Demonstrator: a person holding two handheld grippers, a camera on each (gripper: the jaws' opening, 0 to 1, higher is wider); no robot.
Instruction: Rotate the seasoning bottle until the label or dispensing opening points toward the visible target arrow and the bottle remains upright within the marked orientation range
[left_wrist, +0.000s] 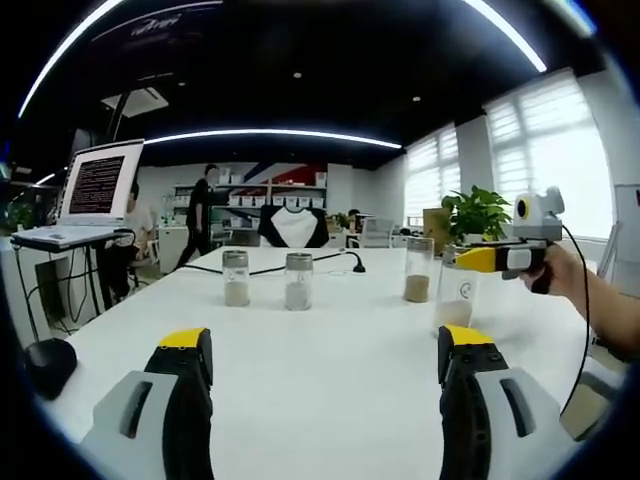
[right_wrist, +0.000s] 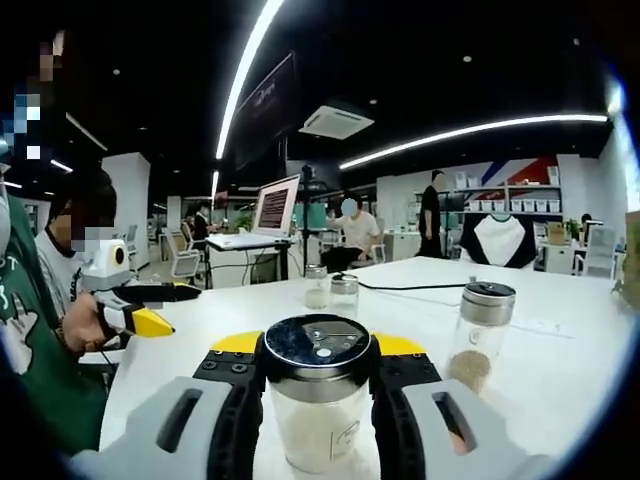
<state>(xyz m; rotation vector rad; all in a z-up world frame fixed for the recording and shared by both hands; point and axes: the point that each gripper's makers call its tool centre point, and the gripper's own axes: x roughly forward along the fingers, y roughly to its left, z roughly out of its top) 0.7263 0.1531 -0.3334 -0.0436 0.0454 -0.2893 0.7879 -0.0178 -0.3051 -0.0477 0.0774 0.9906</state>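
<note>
A clear seasoning bottle (right_wrist: 318, 425) with a black and steel lid, holding pale powder, stands upright on the white table (right_wrist: 560, 370). My right gripper (right_wrist: 318, 352) is shut on it just under the lid. In the left gripper view the same bottle (left_wrist: 455, 295) stands at the right, with the right gripper (left_wrist: 478, 260) reaching in from a hand and closed around its top. My left gripper (left_wrist: 325, 352) hovers low over the table, jaws wide open with nothing between them; it is also at the left of the right gripper view (right_wrist: 165, 308). I see no arrow mark.
Three more bottles stand on the table: two side by side (left_wrist: 236, 278) (left_wrist: 298, 281) and one with brown powder (left_wrist: 418, 270). A black cable (left_wrist: 330, 262) runs behind them. A laptop (left_wrist: 98, 190) sits on a stand at far left. People are in the room behind.
</note>
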